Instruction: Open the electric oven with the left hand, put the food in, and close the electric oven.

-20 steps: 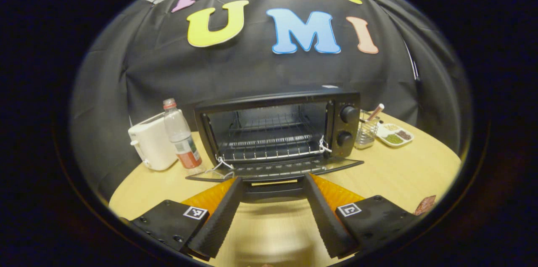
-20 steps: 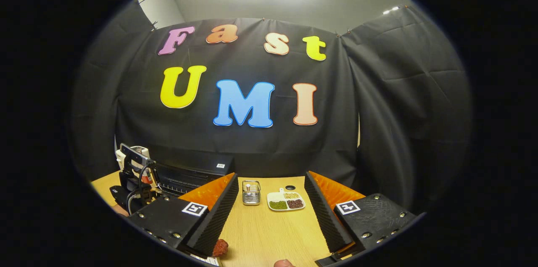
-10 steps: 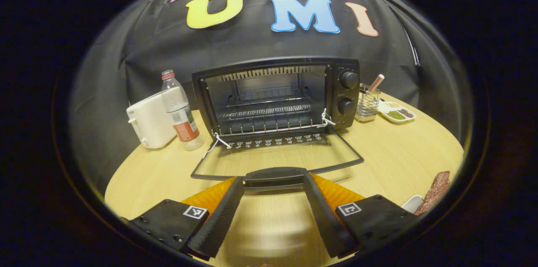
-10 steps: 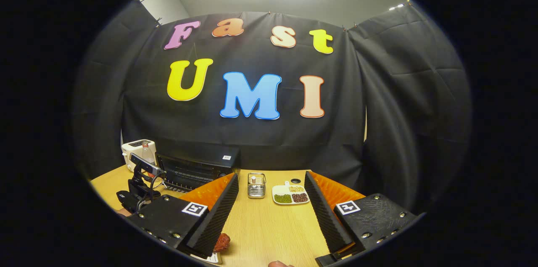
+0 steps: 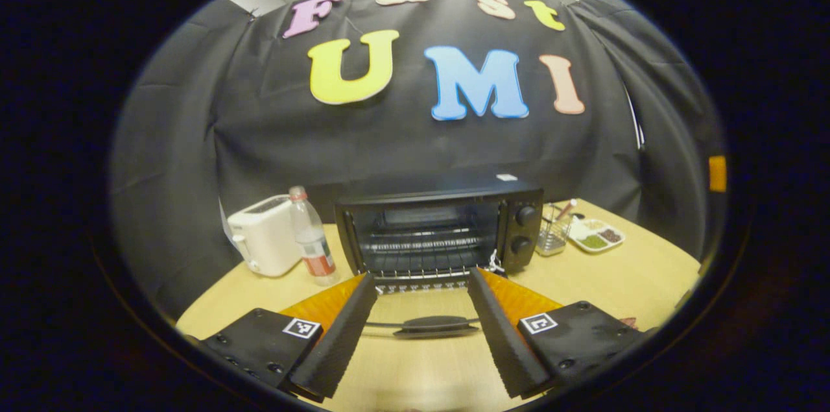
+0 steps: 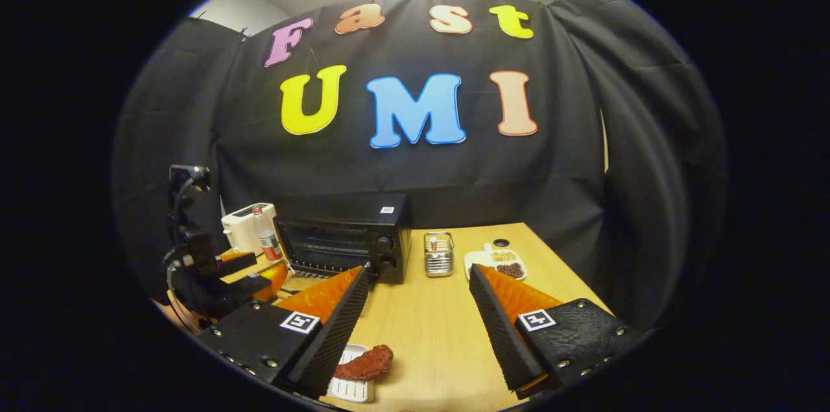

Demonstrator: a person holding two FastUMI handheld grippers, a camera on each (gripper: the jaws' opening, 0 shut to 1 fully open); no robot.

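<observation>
1. Toward the back edge of the wooden table [image 5: 622, 276] stands the black electric oven [image 5: 441, 224], its glass door [image 5: 421, 308] dropped flat toward the front edge, the wire rack [image 5: 421, 244] inside bare.
2. Between the two spread fingers of the left gripper [image 5: 421, 327], in the left gripper view, lies the door's dark handle [image 5: 434, 324]; the fingers stand wide apart and neither touches it, so the gripper holds nothing.
3. Left of the oven, near the table's back left edge, a clear bottle [image 5: 312, 244] with a red label stands just beside a white toaster [image 5: 266, 243].
4. Right of the oven sit a wire basket [image 5: 552, 235] and a white divided dish [image 5: 595, 235] with green and brown fillings, toward the back right edge.
5. In the right gripper view the right gripper [image 6: 418, 321] hangs over the table with its fingers equally wide apart and nothing between them.
6. Close to the front edge, by the right gripper's left finger, the food [image 6: 364, 363], a reddish-brown piece, rests partly on a small white tray [image 6: 350, 389].
7. Farther left in that view the left gripper [image 6: 249, 269] shows before the oven [image 6: 343, 233].
</observation>
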